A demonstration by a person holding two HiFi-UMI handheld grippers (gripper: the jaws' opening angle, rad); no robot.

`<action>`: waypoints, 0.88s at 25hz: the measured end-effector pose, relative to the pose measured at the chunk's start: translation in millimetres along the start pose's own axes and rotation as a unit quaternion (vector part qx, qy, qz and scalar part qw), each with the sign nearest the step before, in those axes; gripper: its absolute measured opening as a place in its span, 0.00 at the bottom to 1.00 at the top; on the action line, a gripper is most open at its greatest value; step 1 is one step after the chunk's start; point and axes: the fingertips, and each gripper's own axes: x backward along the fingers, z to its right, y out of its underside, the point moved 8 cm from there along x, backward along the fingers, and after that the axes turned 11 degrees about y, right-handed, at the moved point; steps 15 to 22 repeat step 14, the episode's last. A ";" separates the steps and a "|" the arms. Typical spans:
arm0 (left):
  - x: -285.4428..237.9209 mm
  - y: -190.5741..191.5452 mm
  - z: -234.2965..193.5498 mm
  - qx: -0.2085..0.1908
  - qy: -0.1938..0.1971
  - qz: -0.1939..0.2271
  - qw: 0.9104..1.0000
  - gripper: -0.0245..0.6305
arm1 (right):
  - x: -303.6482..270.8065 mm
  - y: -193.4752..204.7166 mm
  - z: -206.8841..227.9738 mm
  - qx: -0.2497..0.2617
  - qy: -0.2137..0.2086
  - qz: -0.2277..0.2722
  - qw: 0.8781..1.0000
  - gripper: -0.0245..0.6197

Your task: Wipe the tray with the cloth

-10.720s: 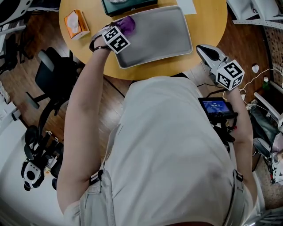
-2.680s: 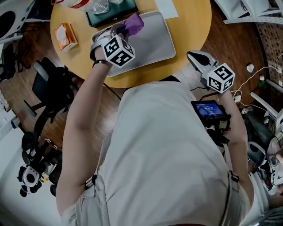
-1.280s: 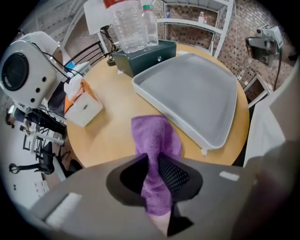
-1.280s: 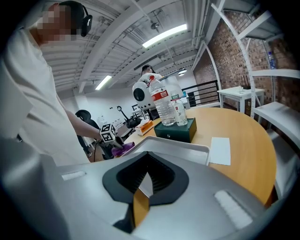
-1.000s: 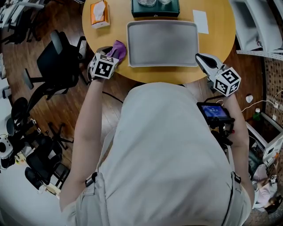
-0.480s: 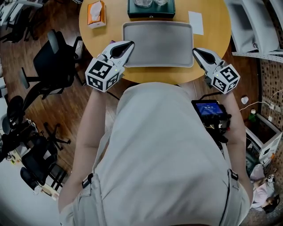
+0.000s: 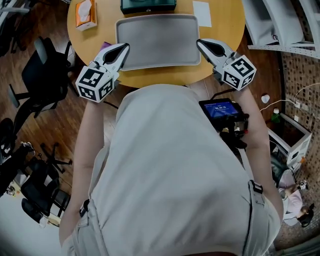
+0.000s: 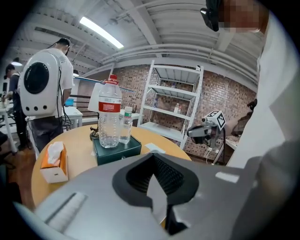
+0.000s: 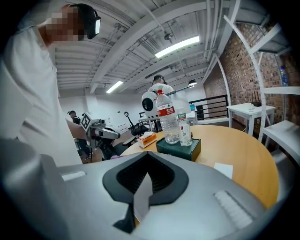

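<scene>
So, starting closest in: both tongs hover right at the near edge of the round counter [image 7: 226, 24], one off each near corner of the tray [image 7: 157, 51]. The left tongs [image 7: 123, 48] are closed with nothing in them, and the right tongs [image 7: 200, 43] look pressed together and empty too.

The tray is bare, so there's loads of open room across it. Its near rim sits just inside the counter edge.

The cloth [image 7: 105, 46] is off the tray, by the counter's left edge. Only a purple scrap peeks out beside the left tongs, the rest is hidden.

Farther back there's a tissue box [image 7: 84, 11], a sheet of paper [image 7: 202, 12], and a green box [image 7: 147, 5] cut off by the frame top. In both gripper views the tongs' own bodies block the tray, but a water bottle [image 8: 110, 115] shows on that box.
</scene>
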 end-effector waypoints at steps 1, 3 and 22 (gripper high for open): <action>1.2 -0.1 1.3 0.001 0.001 0.004 1.000 0.04 | 1.2 -0.4 -1.6 0.001 -0.001 0.000 1.000 0.04; 2.3 -0.6 4.2 0.003 0.008 0.013 1.000 0.04 | 3.2 -0.9 -3.8 0.001 -0.001 -0.002 1.000 0.04; 1.8 -1.3 -2.0 0.007 0.000 -0.001 1.000 0.04 | -6.7 -3.0 0.3 -0.001 -0.012 -0.009 1.000 0.04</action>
